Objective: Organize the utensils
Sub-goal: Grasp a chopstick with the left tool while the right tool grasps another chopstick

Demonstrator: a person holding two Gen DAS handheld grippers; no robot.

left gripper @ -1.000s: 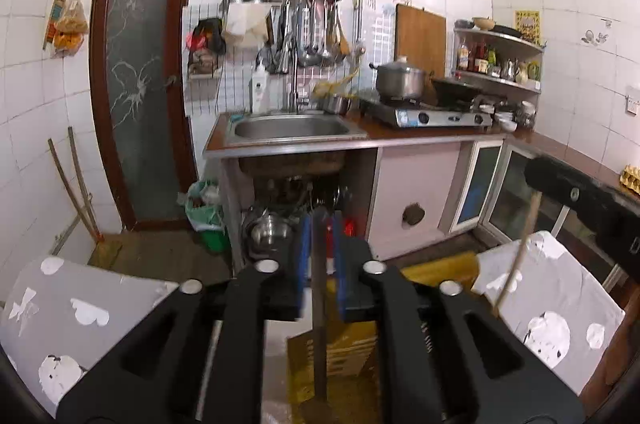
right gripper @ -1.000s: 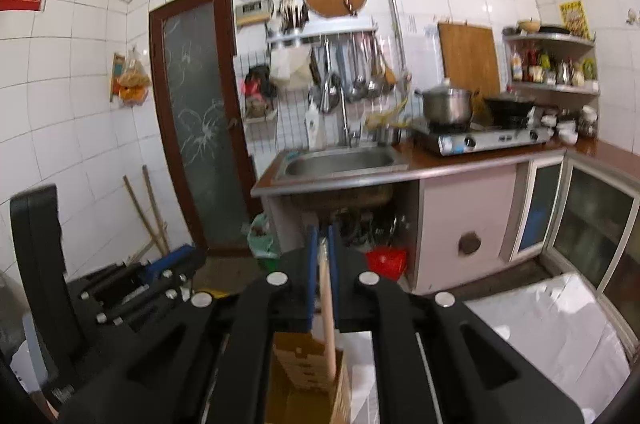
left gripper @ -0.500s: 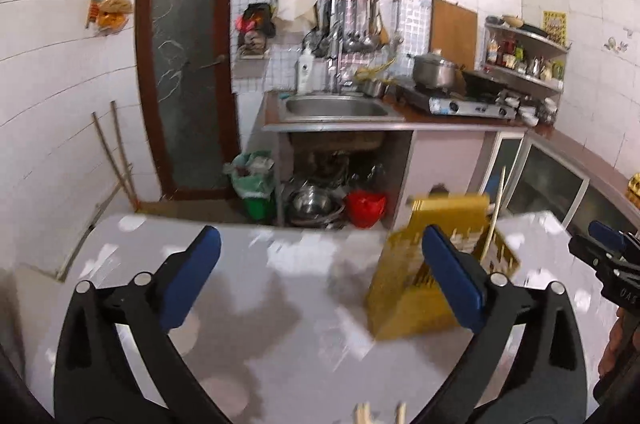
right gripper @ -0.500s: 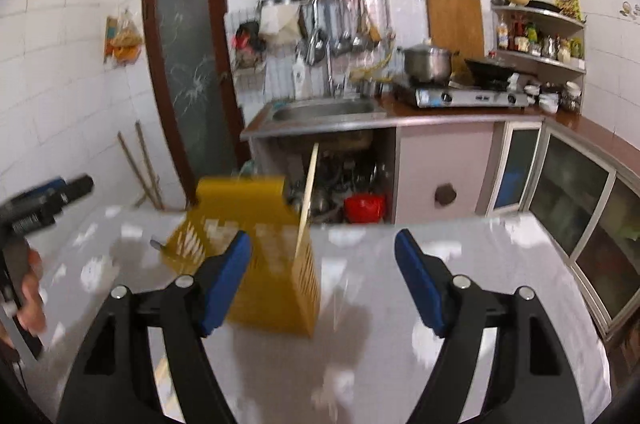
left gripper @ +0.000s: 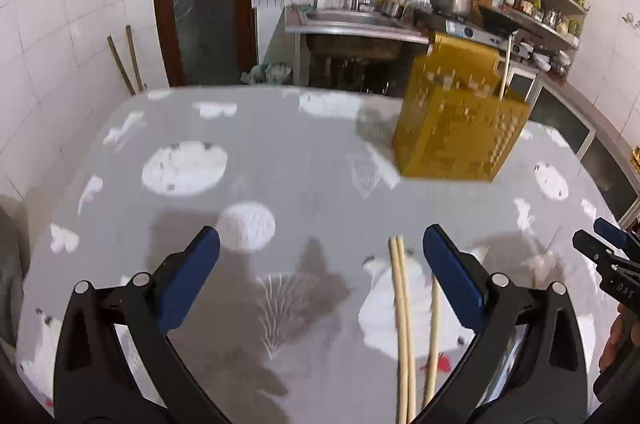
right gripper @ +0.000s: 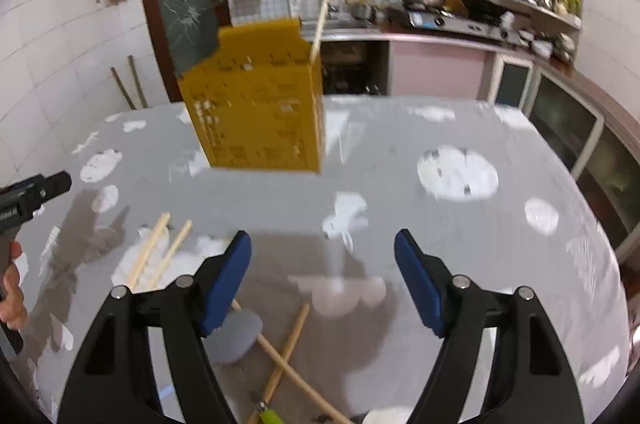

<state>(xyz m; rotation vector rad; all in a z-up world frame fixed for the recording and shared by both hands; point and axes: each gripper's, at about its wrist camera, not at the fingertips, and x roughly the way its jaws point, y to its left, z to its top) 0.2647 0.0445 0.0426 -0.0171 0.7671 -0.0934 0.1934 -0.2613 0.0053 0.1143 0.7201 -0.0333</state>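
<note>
The yellow perforated plastic utensil holder [left gripper: 460, 128] stands upright on the worktop [left gripper: 280, 160], toward its far edge; one pale wooden chopstick [left gripper: 505, 72] leans out of its top corner; a pair of light wooden chopsticks [left gripper: 402, 324] lies flat on the grey cloth with white patches, near the right-hand jaw of the left gripper [left gripper: 320, 264], and a third stick [left gripper: 434, 336] lies just beside them; in the right wrist view a grey-headed spatula with a wooden handle [right gripper: 236, 338] lies crossed with another wooden stick [right gripper: 286, 348] below the right gripper [right gripper: 322, 270]; the left jaws are spread wide with nothing between them; the right jaws are released too, grasping nothing; both hover above the cloth.
</note>
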